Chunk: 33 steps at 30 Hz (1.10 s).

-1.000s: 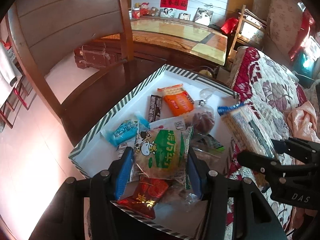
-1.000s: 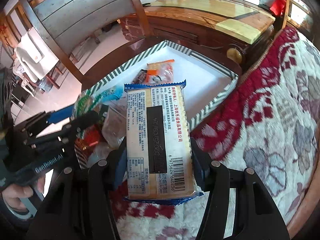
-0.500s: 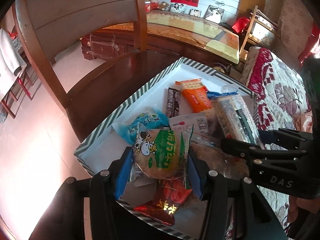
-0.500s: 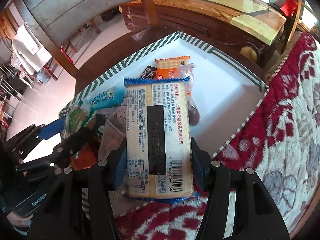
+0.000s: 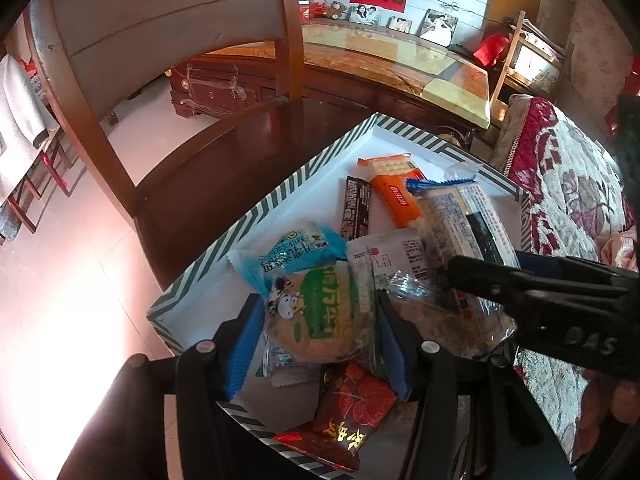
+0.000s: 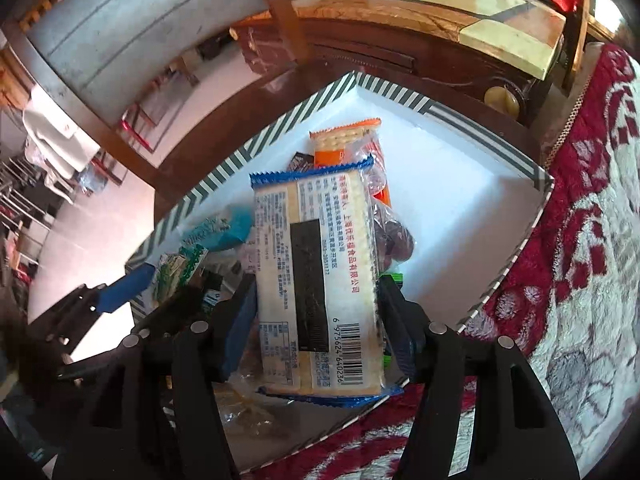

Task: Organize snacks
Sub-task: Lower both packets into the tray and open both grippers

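A white tray with a green-striped rim point(image 5: 280, 196) point(image 6: 512, 184) sits on a dark wooden chair seat and holds several snack packs. My left gripper point(image 5: 316, 320) is shut on a green-and-white cow-print snack pack point(image 5: 320, 316) just above the tray's near end. My right gripper point(image 6: 316, 308) is shut on a long blue-edged cracker pack point(image 6: 316, 280) and holds it over the tray's middle; that pack also shows in the left wrist view point(image 5: 464, 224). An orange cracker pack point(image 5: 394, 194) and a dark bar point(image 5: 356, 208) lie farther in.
A light-blue milk snack pack point(image 5: 292, 254) and a red pack point(image 5: 352, 408) lie in the tray near my left gripper. A red-and-white floral quilt point(image 6: 580, 280) borders the tray on the right. The chair back point(image 5: 160, 40) rises at the left; a wooden table point(image 5: 400, 60) stands behind.
My right gripper has carried the cracker pack from over the quilt leftward to above the tray. My left gripper has stayed shut on the cow-print pack and shifted only slightly.
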Motion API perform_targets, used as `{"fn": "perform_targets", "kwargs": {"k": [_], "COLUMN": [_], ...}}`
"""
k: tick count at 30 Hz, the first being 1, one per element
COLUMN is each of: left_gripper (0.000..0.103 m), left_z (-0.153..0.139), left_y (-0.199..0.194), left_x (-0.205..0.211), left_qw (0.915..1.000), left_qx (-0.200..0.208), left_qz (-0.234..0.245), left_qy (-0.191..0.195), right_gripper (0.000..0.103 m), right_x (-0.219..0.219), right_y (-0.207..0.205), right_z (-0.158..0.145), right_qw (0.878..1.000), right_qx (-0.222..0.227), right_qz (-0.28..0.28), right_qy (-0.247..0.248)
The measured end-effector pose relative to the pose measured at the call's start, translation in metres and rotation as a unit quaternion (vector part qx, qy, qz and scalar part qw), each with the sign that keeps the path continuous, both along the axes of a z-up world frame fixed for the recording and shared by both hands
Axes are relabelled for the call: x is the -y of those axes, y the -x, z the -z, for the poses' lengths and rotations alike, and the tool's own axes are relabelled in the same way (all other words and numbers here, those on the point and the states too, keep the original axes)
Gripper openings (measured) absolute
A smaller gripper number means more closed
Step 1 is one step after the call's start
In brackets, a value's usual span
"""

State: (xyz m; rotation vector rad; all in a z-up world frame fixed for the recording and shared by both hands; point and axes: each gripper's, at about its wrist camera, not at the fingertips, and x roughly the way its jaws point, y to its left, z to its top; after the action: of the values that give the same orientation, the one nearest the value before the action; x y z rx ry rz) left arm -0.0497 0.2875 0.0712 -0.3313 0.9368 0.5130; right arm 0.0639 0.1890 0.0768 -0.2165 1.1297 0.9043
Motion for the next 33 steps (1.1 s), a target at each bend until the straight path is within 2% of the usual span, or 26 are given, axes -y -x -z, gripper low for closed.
{"fn": "perform_targets", "kwargs": {"k": [3,5,13,24,31,33], "left_gripper": [0.066,0.076,0.085,0.090,0.103,0.103], "left_z": [-0.003,-0.005,-0.013,-0.037,-0.049,-0.051], "left_y": [0.001,0.003,0.009,0.028,0.037,0.038], "left_x": [0.000,0.001,0.015,0.046,0.064,0.069], "left_qw": [1.0000,1.0000,0.9997,0.9961,0.9922,0.9921], "left_qx": [0.002,0.005,0.014,0.061,0.086,0.081], "left_qz": [-0.004,-0.006,-0.003,0.005,0.023,0.030], "left_qy": [-0.003,-0.005,-0.021,-0.063,-0.088,-0.091], "right_gripper": [0.061,0.061,0.061,0.061,0.062,0.062], "right_x": [0.006,0.011,0.037,0.096,0.116,0.119], "right_y": [0.004,0.007,0.020,0.048,0.067,0.072], "right_z": [-0.008,-0.012,-0.014,-0.035,-0.035,-0.034], "right_qw": [1.000,1.000,0.999,0.993,0.992,0.992], "right_qx": [0.008,0.011,0.016,0.080,0.093,0.094], "right_qz": [0.001,0.004,0.023,0.071,0.072,0.070], "right_qy": [-0.007,-0.015,-0.027,-0.048,-0.040,-0.039]}}
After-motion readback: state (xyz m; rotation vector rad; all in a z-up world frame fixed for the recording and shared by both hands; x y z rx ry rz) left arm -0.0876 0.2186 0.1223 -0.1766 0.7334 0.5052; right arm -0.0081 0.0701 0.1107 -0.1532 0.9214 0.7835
